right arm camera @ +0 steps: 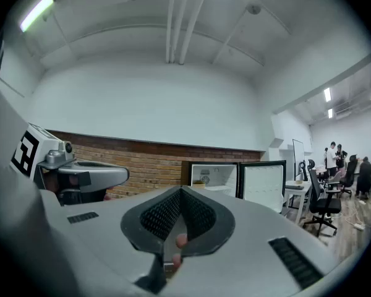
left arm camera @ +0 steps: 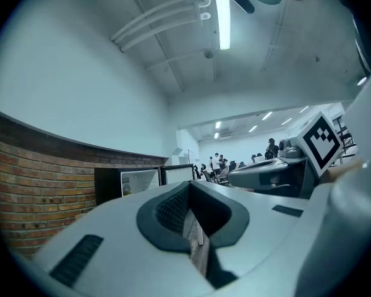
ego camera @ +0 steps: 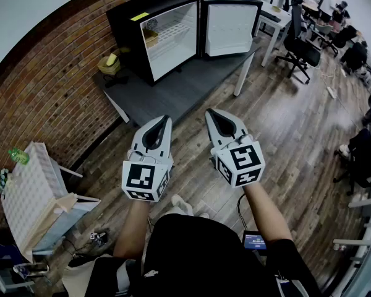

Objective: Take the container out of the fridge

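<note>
A black mini fridge (ego camera: 154,33) stands with its door (ego camera: 229,26) swung open on a low dark grey table (ego camera: 179,88) against the brick wall. On its shelf sits a small yellowish container (ego camera: 151,37), seen tiny in the right gripper view as container (right arm camera: 200,180). Both grippers hang side by side over the wooden floor, well short of the table, pointing at the fridge. My left gripper (ego camera: 162,120) (left arm camera: 188,187) is shut and holds nothing. My right gripper (ego camera: 211,113) (right arm camera: 180,193) is shut and holds nothing too.
A yellowish basket (ego camera: 111,62) sits on the table left of the fridge. A white rack (ego camera: 31,190) stands at the left by the wall. A white desk (ego camera: 272,14), black office chairs (ego camera: 300,45) and seated people (ego camera: 331,5) fill the back right.
</note>
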The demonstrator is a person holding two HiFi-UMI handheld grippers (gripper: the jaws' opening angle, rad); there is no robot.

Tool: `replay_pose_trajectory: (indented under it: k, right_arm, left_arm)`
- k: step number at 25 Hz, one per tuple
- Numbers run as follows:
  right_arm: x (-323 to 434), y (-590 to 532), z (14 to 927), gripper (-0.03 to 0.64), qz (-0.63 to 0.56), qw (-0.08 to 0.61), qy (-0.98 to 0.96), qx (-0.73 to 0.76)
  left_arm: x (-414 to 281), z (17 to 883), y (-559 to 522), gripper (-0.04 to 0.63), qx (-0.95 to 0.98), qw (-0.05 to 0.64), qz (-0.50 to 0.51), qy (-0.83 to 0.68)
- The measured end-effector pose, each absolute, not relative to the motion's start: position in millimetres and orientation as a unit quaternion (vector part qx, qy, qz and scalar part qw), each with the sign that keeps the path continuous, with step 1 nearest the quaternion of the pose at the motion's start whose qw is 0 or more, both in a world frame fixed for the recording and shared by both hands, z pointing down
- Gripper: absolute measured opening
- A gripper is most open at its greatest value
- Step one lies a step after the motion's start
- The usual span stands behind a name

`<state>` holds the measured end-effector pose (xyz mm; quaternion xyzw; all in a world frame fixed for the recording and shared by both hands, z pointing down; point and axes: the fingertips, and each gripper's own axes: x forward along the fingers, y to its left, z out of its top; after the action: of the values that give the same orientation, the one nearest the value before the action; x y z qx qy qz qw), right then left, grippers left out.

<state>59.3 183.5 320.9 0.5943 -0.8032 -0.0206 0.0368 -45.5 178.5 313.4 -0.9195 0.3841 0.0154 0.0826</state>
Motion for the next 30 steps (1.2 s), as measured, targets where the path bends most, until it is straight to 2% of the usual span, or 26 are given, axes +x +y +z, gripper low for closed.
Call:
replay_pose_trajectory:
  k: [16, 30]
  right_arm:
    - [69, 204, 335, 0.040, -0.012, 0.044, -0.811, 0.583]
    - [92, 160, 342, 0.040, 0.001, 0.046, -0.816, 0.576]
  left_arm:
    - [-29, 320, 202, 0.014, -0.921, 0.088, 0.007, 0.379]
    - [-7, 324, 157, 0.014, -0.921, 0.082, 0.007, 0.381]
